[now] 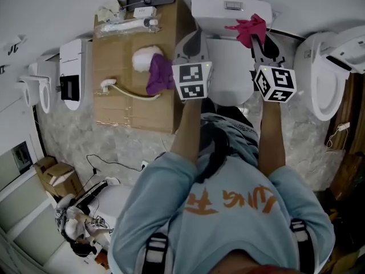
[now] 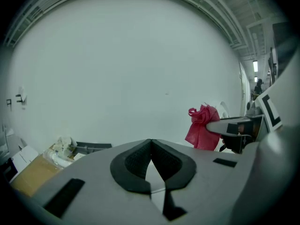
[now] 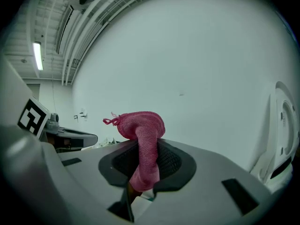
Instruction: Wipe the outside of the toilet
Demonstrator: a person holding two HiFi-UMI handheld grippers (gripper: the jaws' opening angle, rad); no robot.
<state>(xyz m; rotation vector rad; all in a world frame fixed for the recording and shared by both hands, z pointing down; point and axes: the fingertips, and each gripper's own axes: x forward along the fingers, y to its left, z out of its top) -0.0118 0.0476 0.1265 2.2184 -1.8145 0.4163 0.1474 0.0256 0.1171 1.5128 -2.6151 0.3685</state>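
The right claw (image 3: 141, 146) is clamped on a pink cloth (image 3: 139, 125); the cloth is pinched between the dark pads and bunches into a rounded knot above the tips. The left claw (image 2: 151, 144) has its jaws pressed together with nothing between them, and it points at a bare pale wall. In the head view both claws are held out side by side over the white toilet (image 1: 228, 67), whose lid is down. The left one is above the lid's left edge. The right one is at the right end of the tank (image 1: 231, 9), where the cloth hangs against the tank's front corner. Just to the left of the toilet stands a cardboard box (image 1: 137, 104); a purple rag (image 1: 160, 73), a white fluffy bundle (image 1: 145, 56) and a pale hose (image 1: 132, 92) lie on it. A second toilet (image 1: 322, 79) with its seat raised stands to the right.
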